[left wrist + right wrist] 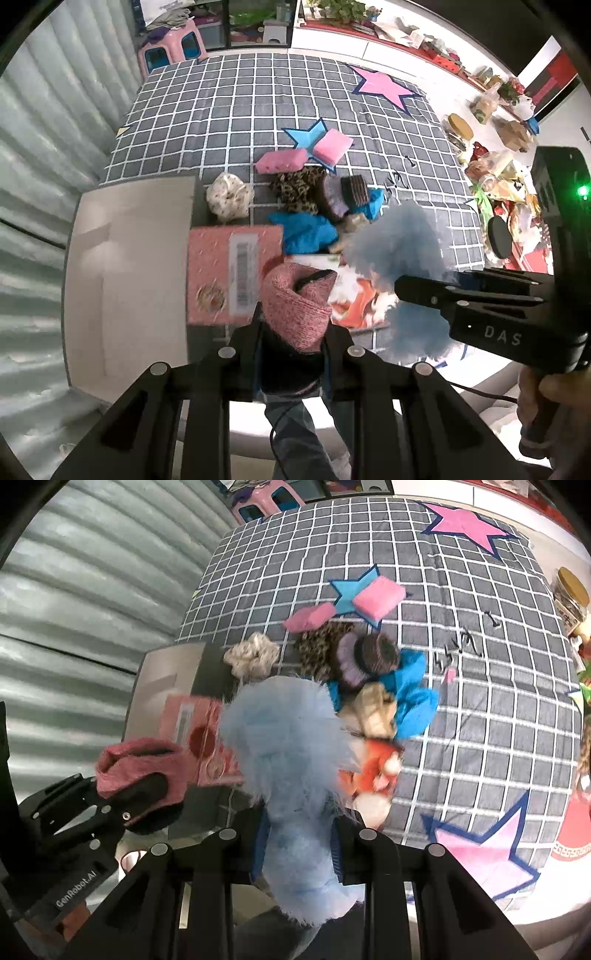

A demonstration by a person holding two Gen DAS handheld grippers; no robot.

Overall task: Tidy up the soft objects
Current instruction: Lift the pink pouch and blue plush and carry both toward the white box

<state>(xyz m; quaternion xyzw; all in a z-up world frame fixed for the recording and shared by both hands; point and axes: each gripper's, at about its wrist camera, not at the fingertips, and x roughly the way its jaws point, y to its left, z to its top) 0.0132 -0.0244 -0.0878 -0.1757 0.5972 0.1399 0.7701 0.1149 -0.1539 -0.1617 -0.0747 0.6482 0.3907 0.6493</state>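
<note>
Grey checked blanket (258, 103) with pink and blue stars covers the bed, and a white box (129, 266) sits at its near edge, with a pink flat packet (218, 273) leaning over the box's side.

Just past the box lies a heap of soft things: a cream scrunchie (229, 197) right beside the box, a leopard scrunchie (295, 188) further out, blue cloth (306, 232), and two pink sponges (306, 155) beyond them.

Left gripper (291, 332) is pinching a pink knitted sock (295, 310) above the box's edge, jaws pressed on its dark cuff. Right gripper (299, 834) is squeezed tight on a fluffy blue sock (284, 746), hanging over the heap next to the box.

Both socks look very light and squishy. They bend and flop, so nothing can break. The fluffy one looks slippery because of its long fuzz; I think a grip near the middle, with lots of cloth bunched in the jaws, holds best. The knitted one is rougher and should stay put.
</note>
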